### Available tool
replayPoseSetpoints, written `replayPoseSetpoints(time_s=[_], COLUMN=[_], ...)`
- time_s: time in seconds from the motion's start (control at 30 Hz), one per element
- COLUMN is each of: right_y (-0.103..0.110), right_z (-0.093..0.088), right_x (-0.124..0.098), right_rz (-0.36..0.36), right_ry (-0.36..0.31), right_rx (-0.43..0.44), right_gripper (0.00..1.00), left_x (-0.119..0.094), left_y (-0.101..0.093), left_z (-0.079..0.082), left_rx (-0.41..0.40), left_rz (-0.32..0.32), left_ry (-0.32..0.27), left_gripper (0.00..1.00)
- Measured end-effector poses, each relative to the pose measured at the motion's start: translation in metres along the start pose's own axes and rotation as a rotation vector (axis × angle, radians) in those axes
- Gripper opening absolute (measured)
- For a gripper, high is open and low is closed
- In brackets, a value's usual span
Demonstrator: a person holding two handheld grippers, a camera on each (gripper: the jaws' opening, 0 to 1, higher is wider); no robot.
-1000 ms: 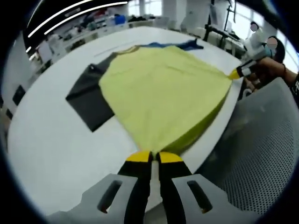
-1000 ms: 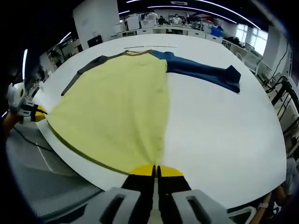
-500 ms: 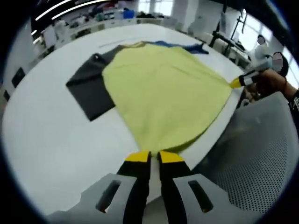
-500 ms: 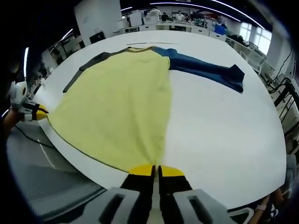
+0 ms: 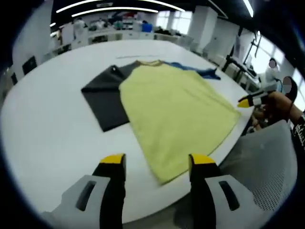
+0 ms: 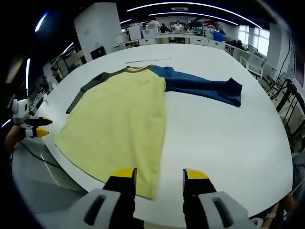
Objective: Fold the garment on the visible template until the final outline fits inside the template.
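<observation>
Lying flat on the table (image 6: pixel 224 129), the yellow shirt (image 6: pixel 121 124) shows no legible writing.

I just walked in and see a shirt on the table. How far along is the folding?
Barely begun. Done: the yellow shirt lies spread flat on the white table, blue sleeve stretched out one side, grey sleeve the other. In hand: nothing; the left gripper and right gripper both have their jaws open, clear of the hem. Left: every fold. I can't make out a template outline.
</observation>
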State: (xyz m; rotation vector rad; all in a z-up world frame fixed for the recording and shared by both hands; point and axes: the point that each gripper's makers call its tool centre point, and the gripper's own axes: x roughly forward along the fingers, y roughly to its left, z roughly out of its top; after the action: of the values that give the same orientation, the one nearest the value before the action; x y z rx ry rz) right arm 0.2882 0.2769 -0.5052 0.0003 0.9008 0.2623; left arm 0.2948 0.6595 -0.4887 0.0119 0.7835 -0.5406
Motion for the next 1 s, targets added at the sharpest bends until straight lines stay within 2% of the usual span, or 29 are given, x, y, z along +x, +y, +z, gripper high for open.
replayPoseSetpoints(time_s=[0.17, 0.57, 0.77, 1.0], right_y=[-0.015, -0.081, -0.120, -0.160], right_z=[0.025, 0.083, 0.100, 0.108], right_x=[0.000, 0.009, 0.023, 0.039], right_rz=[-0.008, -0.096, -0.144, -0.215], right_ry=[-0.068, -0.185, -0.227, -0.233], right_rx=[-0.018, -0.066, -0.015, 0.018], right_gripper=[0.44, 0.44, 0.42, 0.35], left_x=[-0.004, -0.005, -0.004, -0.004], left_y=[0.001, -0.005, -0.006, -0.004], left_z=[0.009, 0.028, 0.037, 0.045], left_rx=[-0.030, 0.018, 0.028, 0.023], left_rz=[0.007, 0.028, 0.040, 0.059], left_ry=[-0.042, -0.116, -0.143, -0.179], left_gripper=[0.61, 0.81, 0.84, 0.86])
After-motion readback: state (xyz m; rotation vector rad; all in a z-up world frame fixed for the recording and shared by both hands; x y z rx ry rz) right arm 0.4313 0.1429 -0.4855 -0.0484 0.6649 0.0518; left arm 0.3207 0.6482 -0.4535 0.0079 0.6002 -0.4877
